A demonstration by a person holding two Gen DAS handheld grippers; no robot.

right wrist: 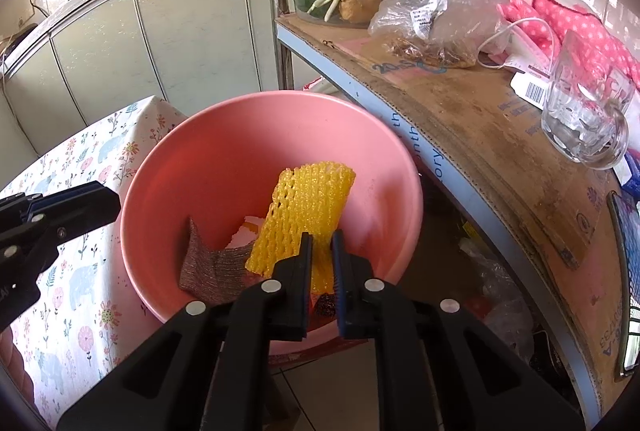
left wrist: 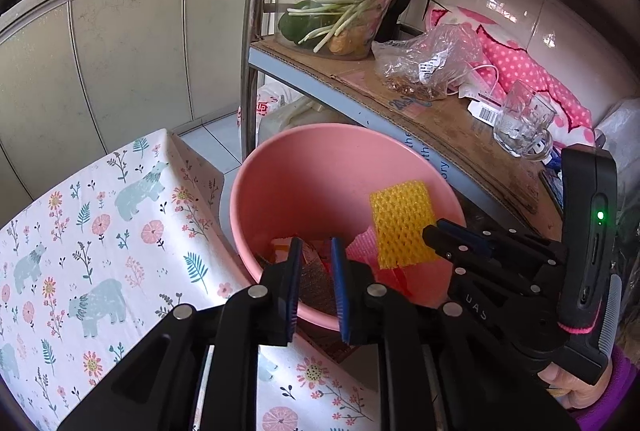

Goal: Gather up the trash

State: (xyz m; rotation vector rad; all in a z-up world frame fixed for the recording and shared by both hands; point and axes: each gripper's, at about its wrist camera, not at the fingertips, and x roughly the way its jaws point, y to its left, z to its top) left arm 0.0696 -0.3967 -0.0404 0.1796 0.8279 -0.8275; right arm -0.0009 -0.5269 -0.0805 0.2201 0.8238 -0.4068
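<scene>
The right gripper (right wrist: pixel 321 243) pinches the lower edge of a yellow foam net (right wrist: pixel 304 215), which stands up over the smooth pink bowl (right wrist: pixel 224 135). Beyond its jaws lie a brownish mesh scrap (right wrist: pixel 208 271) and white bits. The left gripper (left wrist: pixel 314 251), jaws slightly apart and holding nothing, hovers at the bowl's near rim beside the floral tablecloth (left wrist: pixel 92 223); a cardboard-lined shelf (right wrist: pixel 480 135) crowds the right.

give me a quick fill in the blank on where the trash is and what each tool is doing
The right tool is shut on the ____ foam net.
The foam net hangs over a ____ basin.
The left tool holds ____ between its fingers.
The glass mug stands on the shelf's ____ liner.

Missing words: yellow; pink; nothing; cardboard
</scene>
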